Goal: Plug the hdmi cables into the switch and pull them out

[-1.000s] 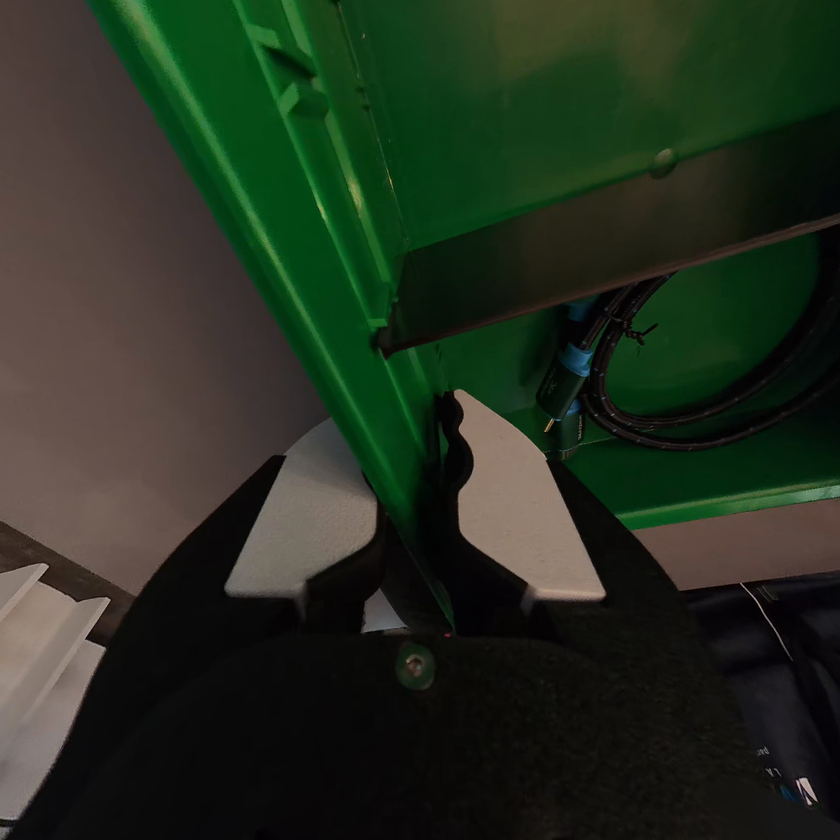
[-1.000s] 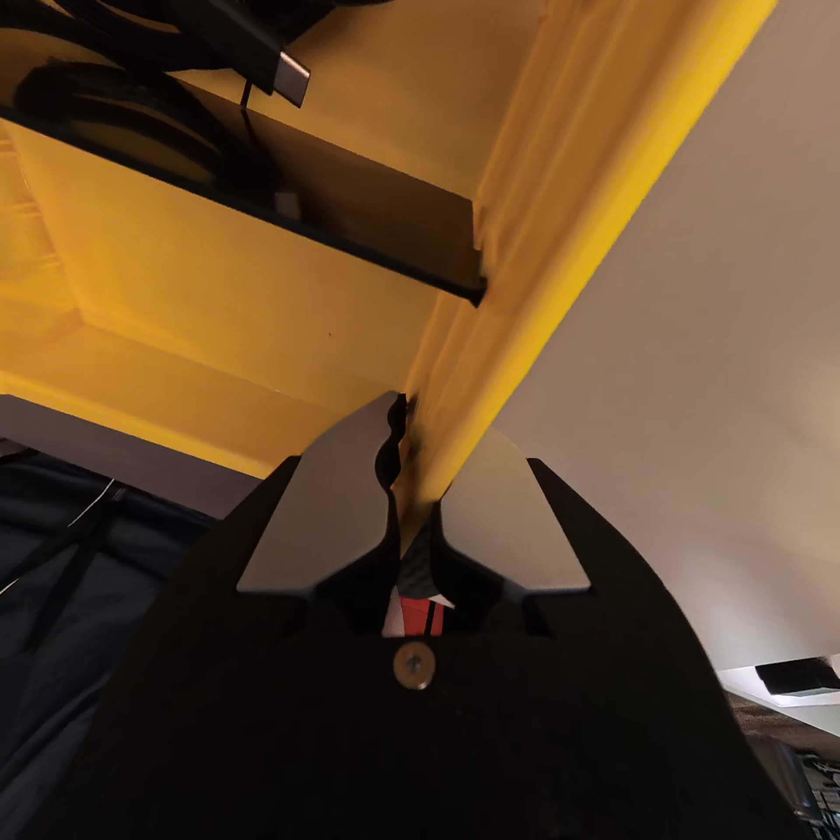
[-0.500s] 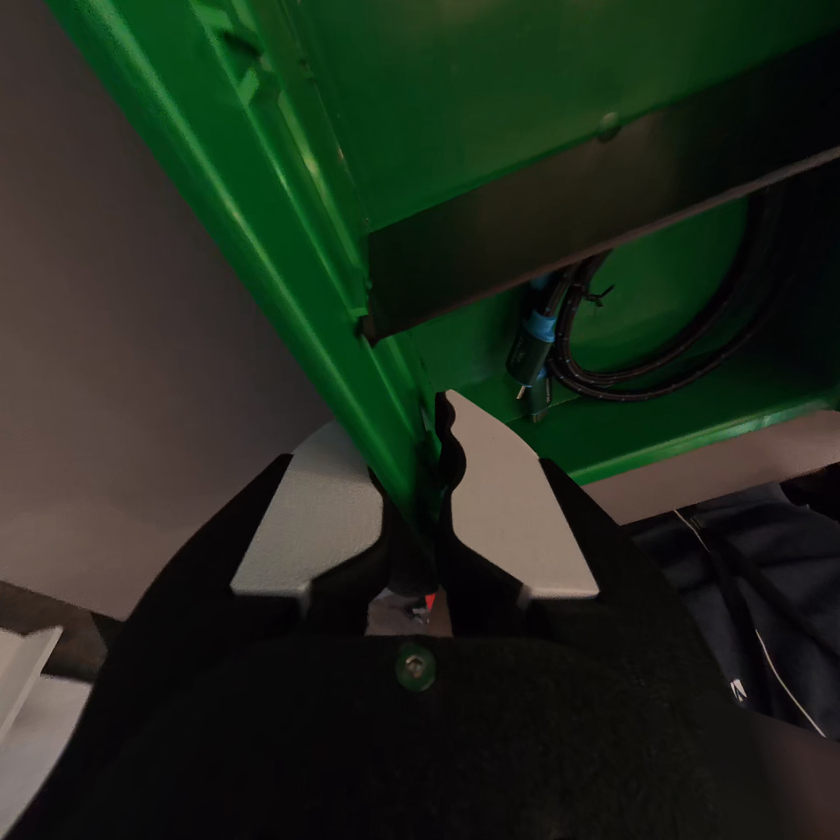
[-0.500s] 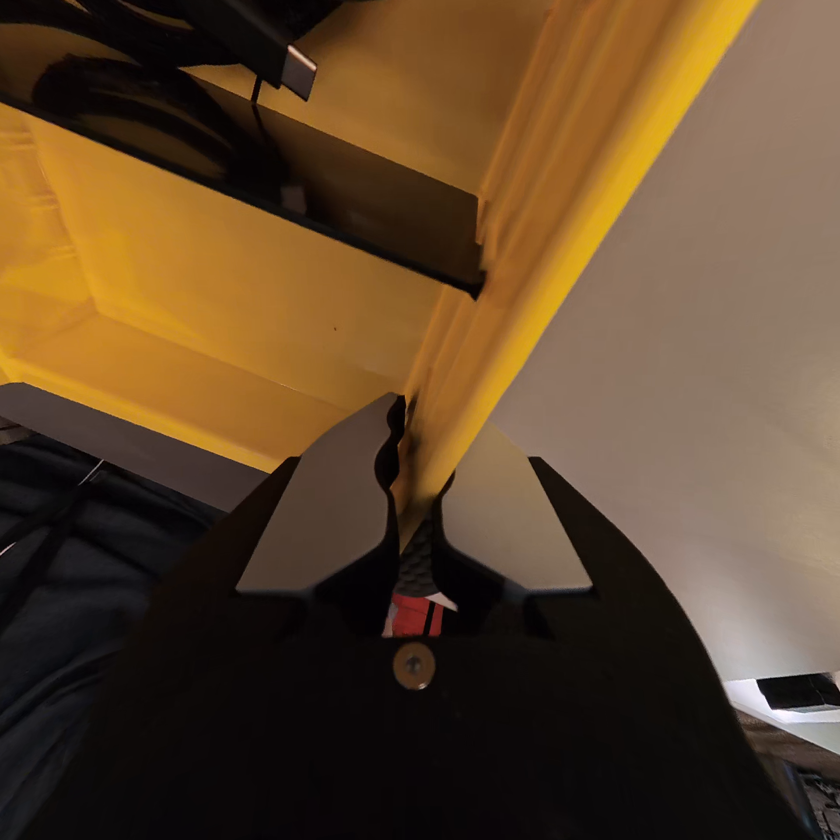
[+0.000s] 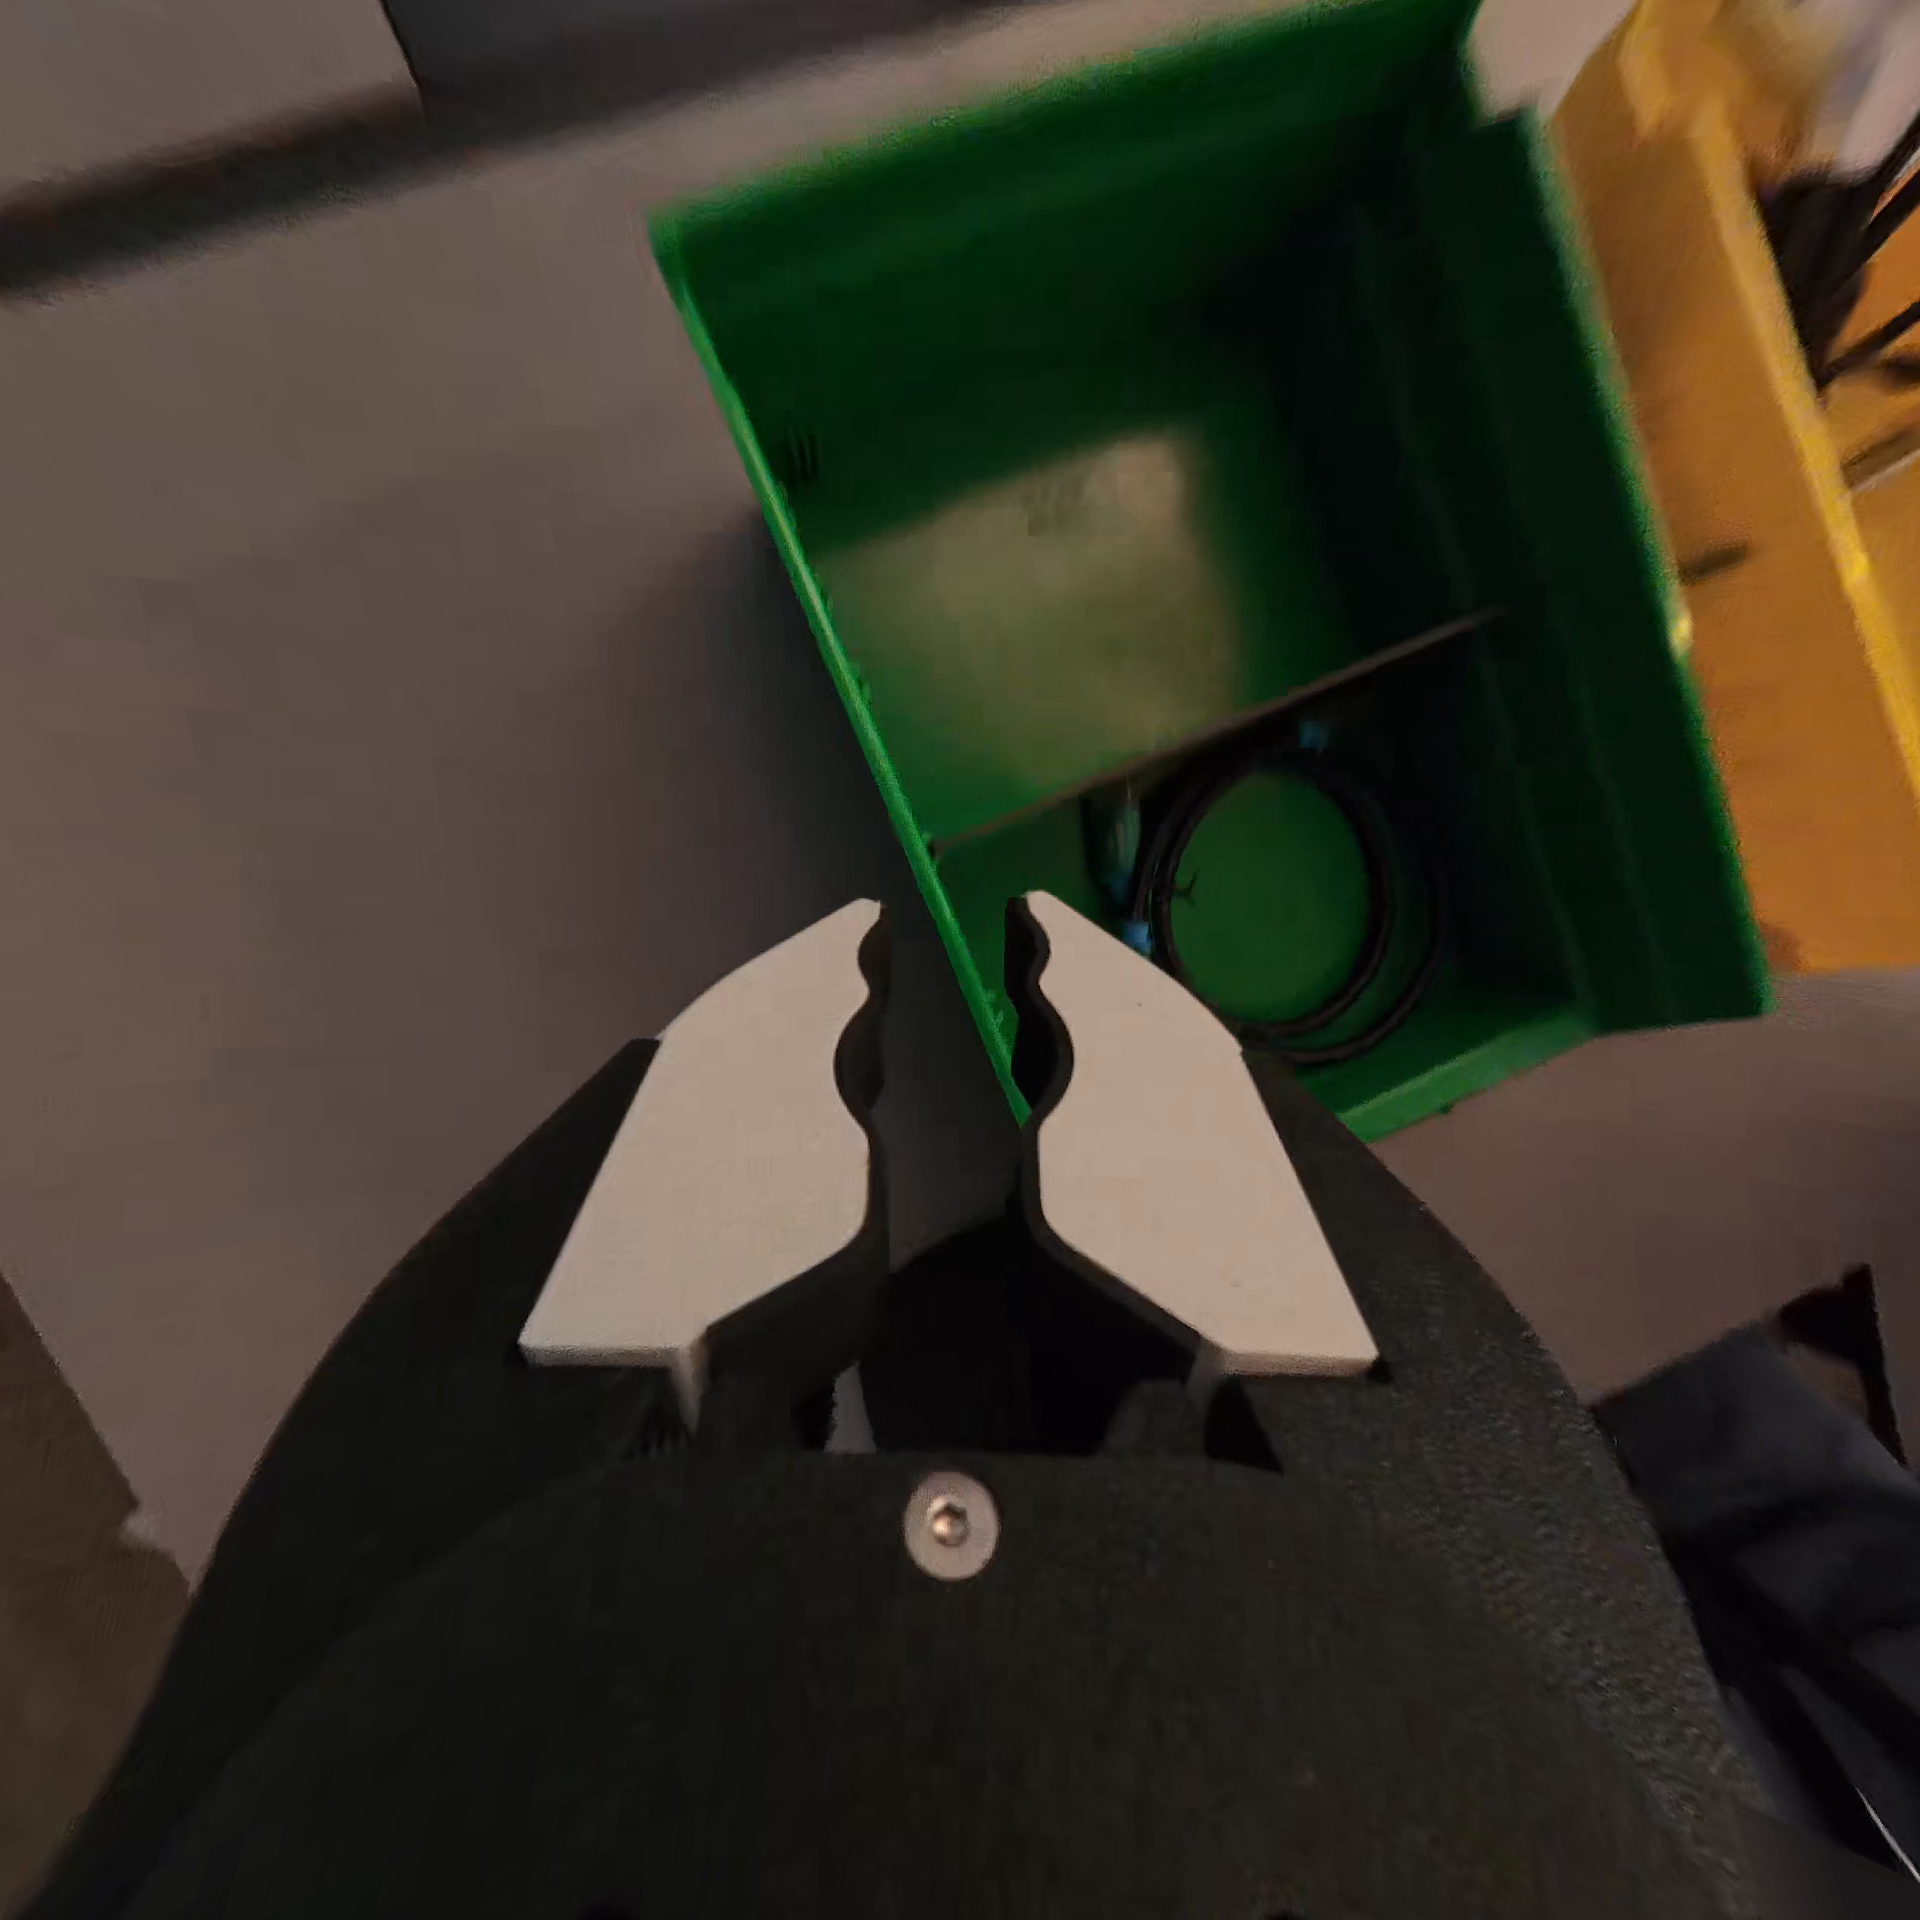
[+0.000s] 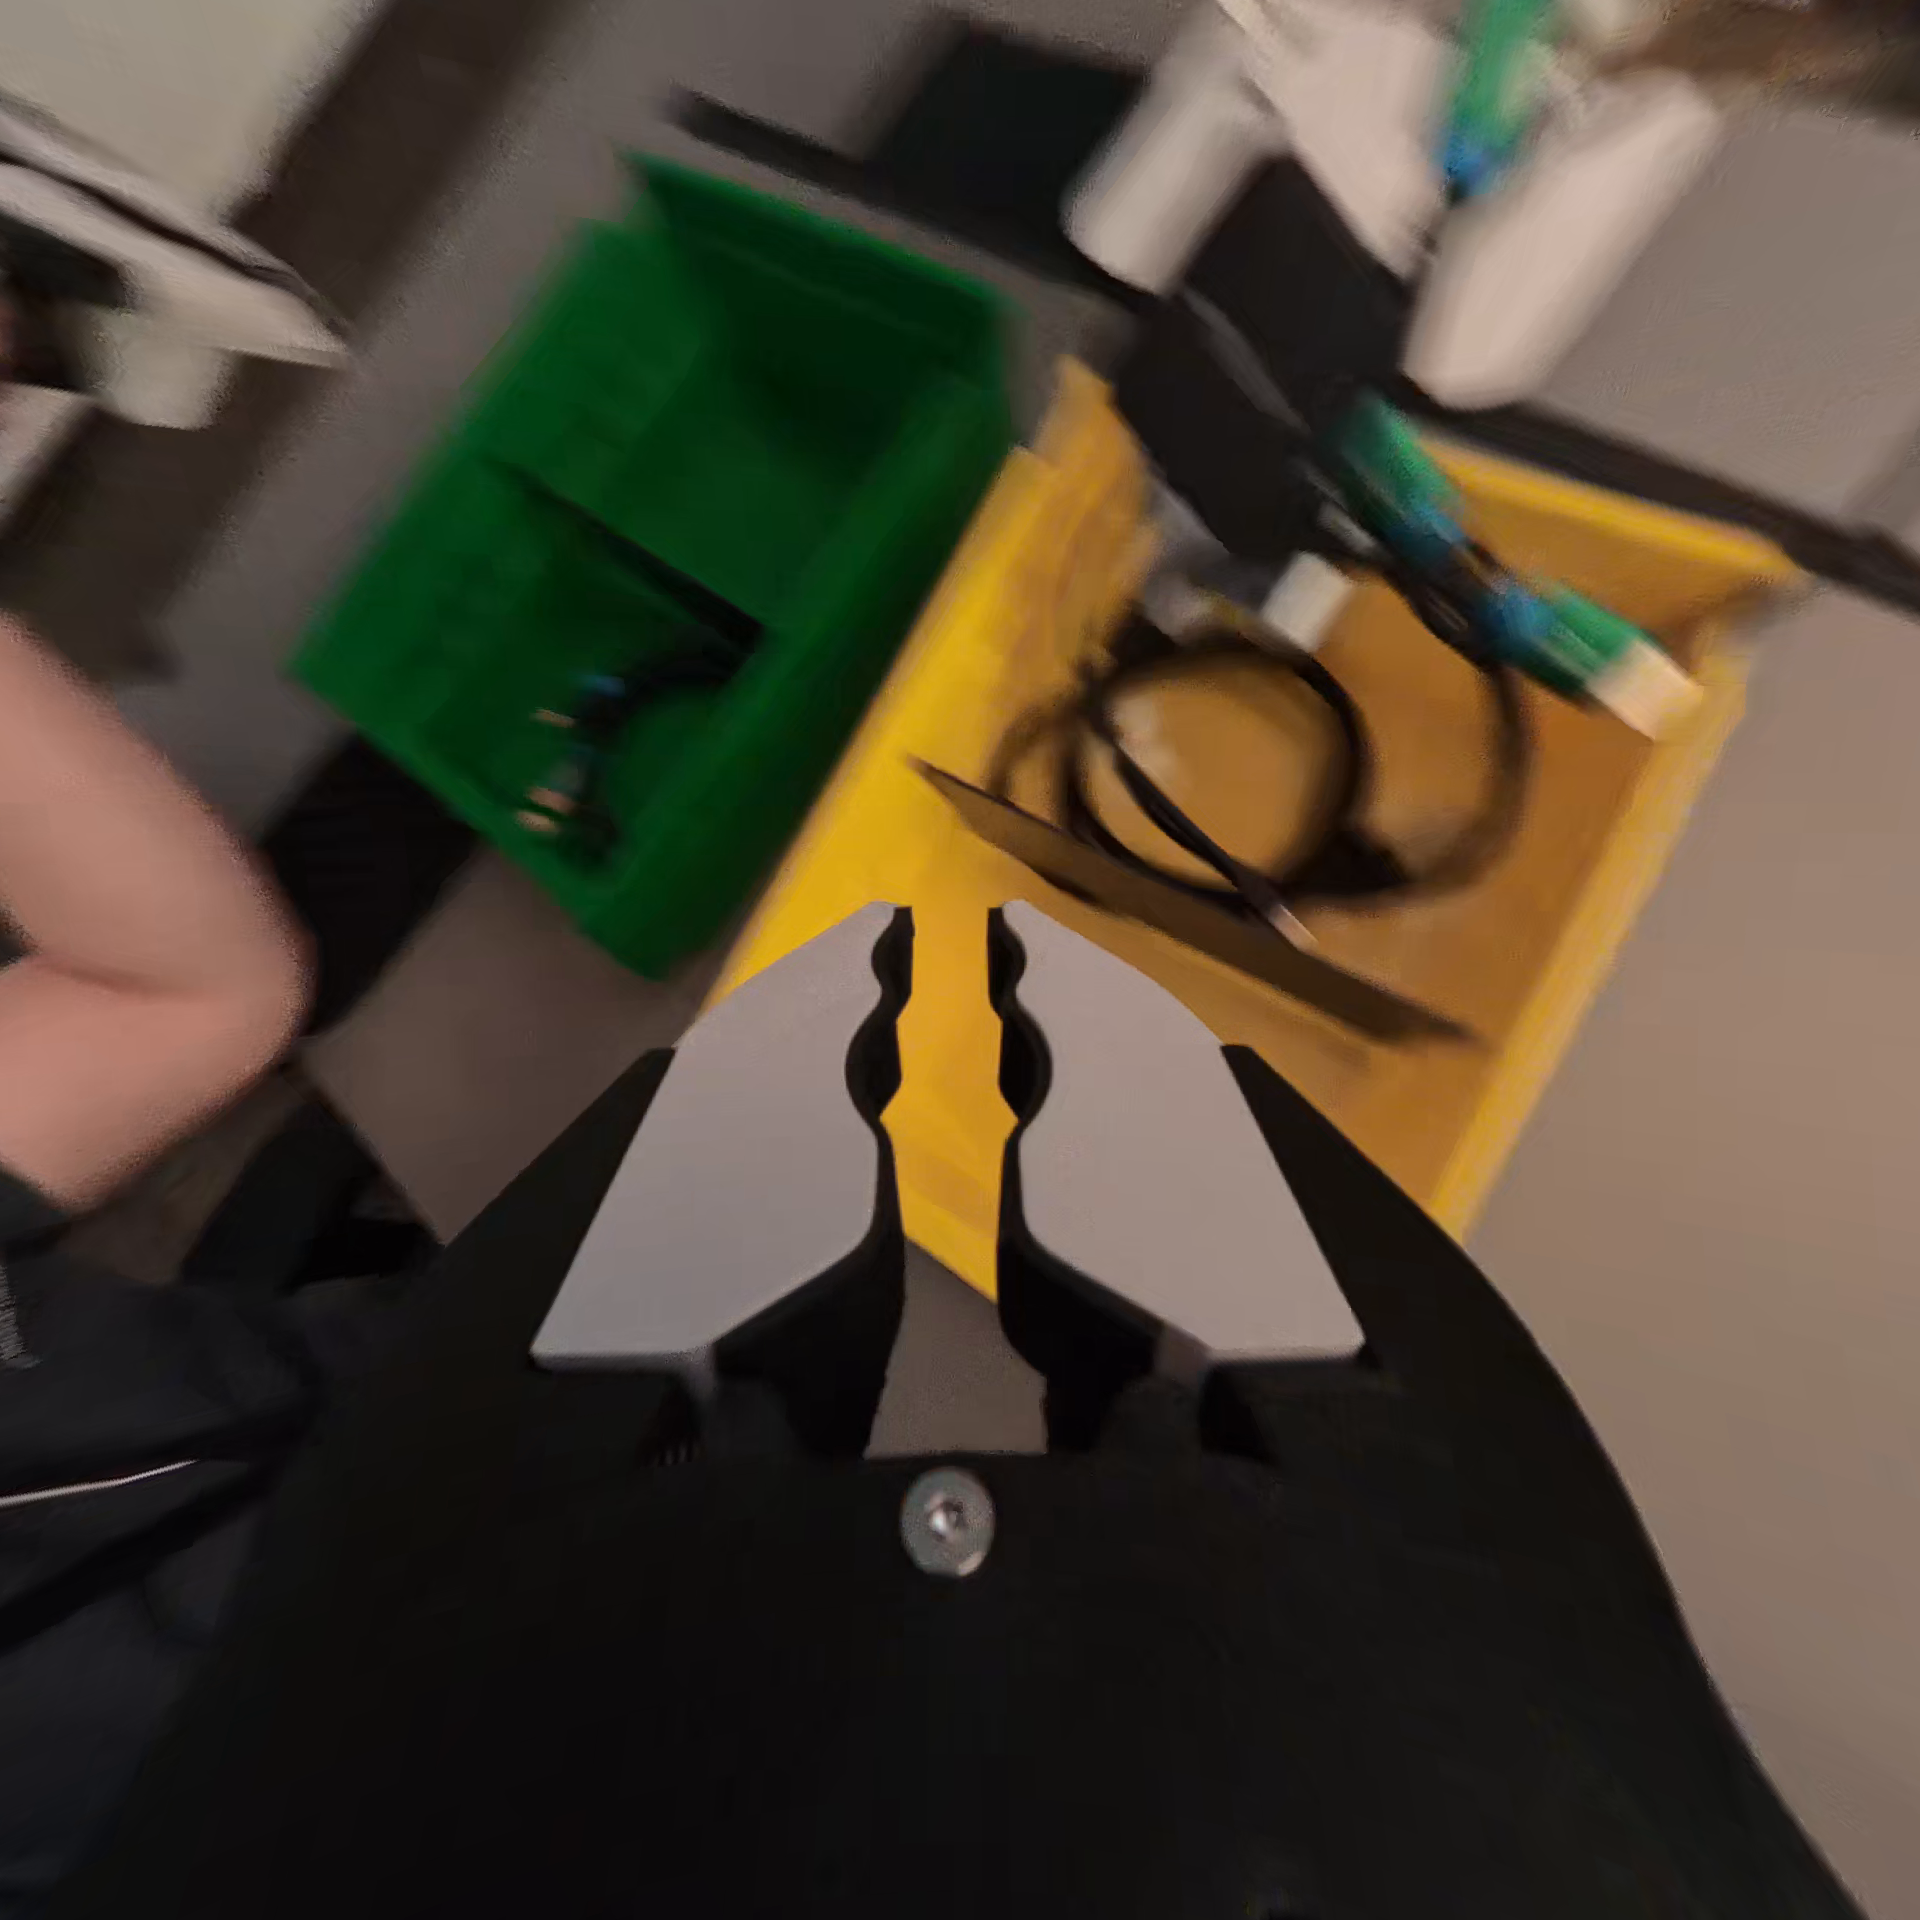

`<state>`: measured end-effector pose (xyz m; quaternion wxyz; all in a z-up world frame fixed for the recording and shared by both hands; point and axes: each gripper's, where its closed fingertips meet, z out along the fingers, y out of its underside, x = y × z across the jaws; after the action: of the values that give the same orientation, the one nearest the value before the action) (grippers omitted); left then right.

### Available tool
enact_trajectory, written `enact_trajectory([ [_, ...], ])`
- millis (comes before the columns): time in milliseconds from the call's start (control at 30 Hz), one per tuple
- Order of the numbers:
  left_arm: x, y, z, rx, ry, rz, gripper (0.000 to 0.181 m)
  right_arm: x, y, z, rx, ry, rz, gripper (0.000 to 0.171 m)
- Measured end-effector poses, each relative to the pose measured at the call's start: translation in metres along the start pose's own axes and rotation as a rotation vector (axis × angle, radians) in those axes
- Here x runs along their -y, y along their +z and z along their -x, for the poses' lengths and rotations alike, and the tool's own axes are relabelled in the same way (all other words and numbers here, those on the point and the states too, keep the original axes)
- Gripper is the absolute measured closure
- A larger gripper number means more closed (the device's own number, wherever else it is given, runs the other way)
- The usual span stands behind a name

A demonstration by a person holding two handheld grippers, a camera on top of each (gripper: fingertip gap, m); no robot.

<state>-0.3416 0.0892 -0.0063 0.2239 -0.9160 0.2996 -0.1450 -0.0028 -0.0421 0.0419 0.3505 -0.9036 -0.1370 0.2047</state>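
Note:
A green bin (image 5: 1039, 312) stands on the grey table and holds a coiled black cable (image 5: 1300, 1031) with blue-banded plugs in its near compartment. My left gripper (image 5: 943, 909) is open and empty above the bin's left wall, which shows between the fingers without being gripped. A yellow bin (image 6: 914, 790) stands right of the green bin (image 6: 727, 416) and holds another coiled black cable (image 6: 1351, 743). My right gripper (image 6: 951, 914) is open and empty above the yellow bin's near-left wall. The right wrist view is blurred by motion.
A black divider (image 6: 1143, 914) crosses the yellow bin. A blurred black item with green and blue parts (image 6: 1455, 540) hangs over its far side. A person's arm (image 6: 125, 914) is at the left. The yellow bin also shows in the left wrist view (image 5: 1704, 520). About 40 centimetres separates my left fingertips from my right.
Both grippers were shut on the bin walls, left on green, right on yellow. Both have opened, let go and pulled up and back; the bins now show from above.

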Motion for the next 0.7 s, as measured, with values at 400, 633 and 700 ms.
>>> enact_trajectory([
  [400, 0.029, -0.041, -0.026, -0.035, 0.122, -0.256, 0.165, 0.049, 0.176, 0.062, -0.093, -0.045, 0.195, 0.144],
  [633, 0.027, -0.044, -0.028, -0.067, 0.122, -0.260, 0.165, 0.042, 0.202, 0.035, -0.267, 0.018, 0.341, 0.137],
  [700, 0.027, -0.045, -0.028, -0.073, 0.125, -0.260, 0.165, 0.036, 0.209, 0.030, -0.280, 0.037, 0.395, 0.137],
])
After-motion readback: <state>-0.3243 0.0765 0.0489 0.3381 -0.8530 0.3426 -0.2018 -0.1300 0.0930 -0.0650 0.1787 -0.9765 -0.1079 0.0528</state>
